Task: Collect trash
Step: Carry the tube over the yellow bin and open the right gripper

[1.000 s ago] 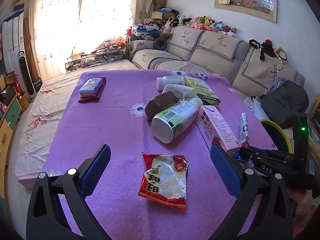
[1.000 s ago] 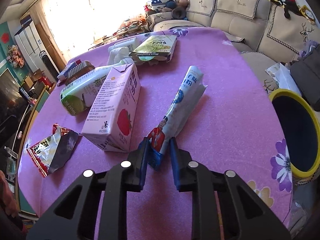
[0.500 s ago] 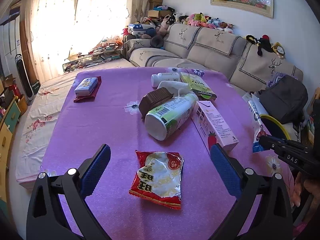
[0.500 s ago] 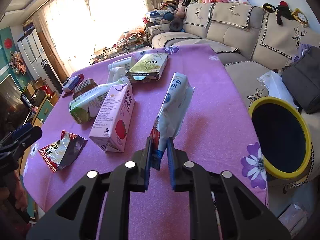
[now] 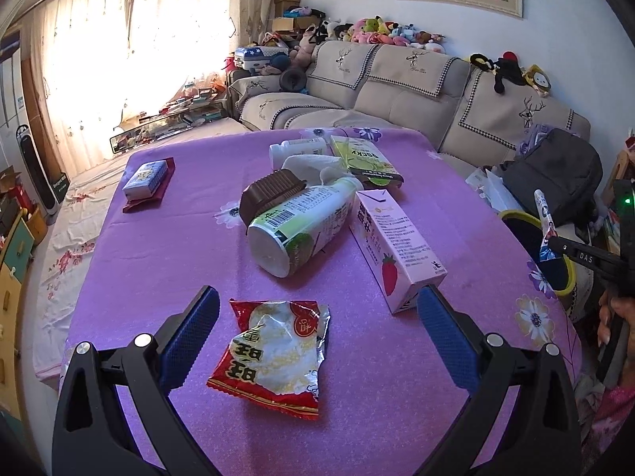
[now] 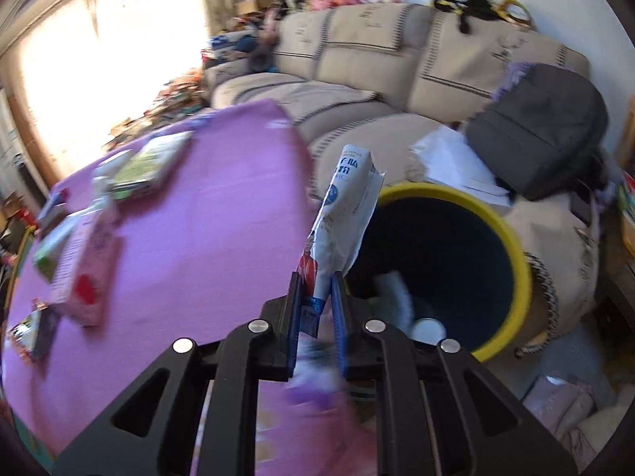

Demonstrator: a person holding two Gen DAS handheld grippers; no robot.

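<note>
Nearest us, our right gripper [image 6: 315, 297] pinches the lower end of a blue-and-white wrapper [image 6: 343, 214], held upright at the near rim of the yellow-rimmed bin [image 6: 516, 246]. Our left gripper [image 5: 317, 333] hangs spread wide above the red snack packet [image 5: 274, 357] on the purple tablecloth [image 5: 158, 246], the pink strawberry carton [image 5: 397, 246] beyond.

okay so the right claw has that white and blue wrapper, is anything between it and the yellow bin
Nothing visible. The right claw holds the white-and-blue wrapper beside the table edge, right at the yellow-rimmed bin, whose mouth is open with some trash already inside.
</note>
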